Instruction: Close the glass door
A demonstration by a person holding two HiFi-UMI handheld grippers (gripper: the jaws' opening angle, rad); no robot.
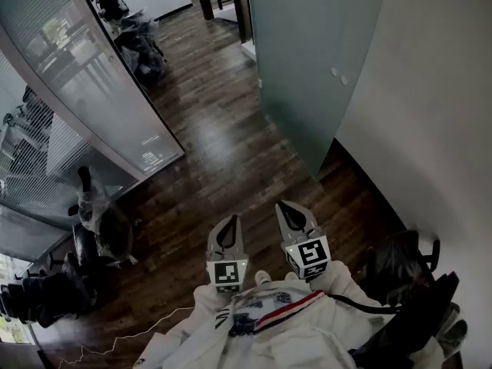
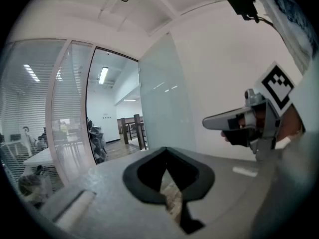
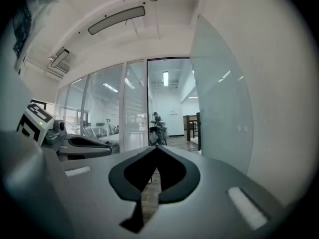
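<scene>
The left tool and right tool are held close to the chest, both clenched on nothing. Ahead, the glass door stands swung open beside the right wall. Probably best to step nearer, then push steadily near its free edge.

Looks along the right gripper, jaws met at the tips with nothing between. Shows wooden floor through the gap below. Catches the frosted glass door standing open at right beside a white wall. Takes in the left gripper at left, glass partitions behind, and a person far through the doorway.
</scene>
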